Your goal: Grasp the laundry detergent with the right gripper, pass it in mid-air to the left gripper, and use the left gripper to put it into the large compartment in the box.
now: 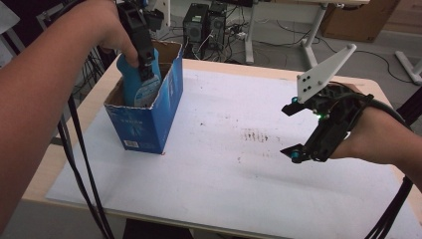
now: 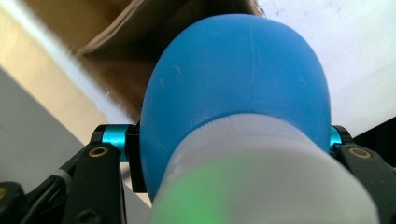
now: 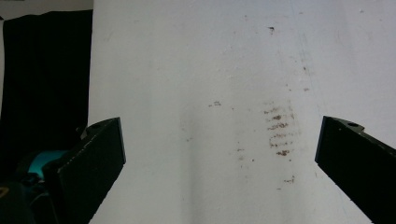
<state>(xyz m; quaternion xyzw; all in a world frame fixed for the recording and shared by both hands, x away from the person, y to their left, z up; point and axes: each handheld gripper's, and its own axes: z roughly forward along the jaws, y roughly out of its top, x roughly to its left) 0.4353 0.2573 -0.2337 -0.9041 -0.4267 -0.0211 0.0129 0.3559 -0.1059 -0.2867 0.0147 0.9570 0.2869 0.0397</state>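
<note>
**Bottle going into the box**

High view: the left claw (image 1: 144, 64) grips a blue bottle (image 1: 133, 84) halfway inside the blue carton (image 1: 149, 124) on the desk (image 1: 224, 164).

Left gripper view: jaws clamp the bottle's shoulders; releasing comes next.

Right gripper view: right claw (image 3: 219, 158) gapes empty.

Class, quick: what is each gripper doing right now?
Left gripper: closed on the blue bottle, inside the blue box.
Right gripper: open, empty.

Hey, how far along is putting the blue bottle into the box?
Done: the left gripper is shut on the blue bottle, whose lower part is already inside the open blue carton. In hand: lowering it in. Left: letting go and pulling out. The right gripper waits open over the white mat.
</note>
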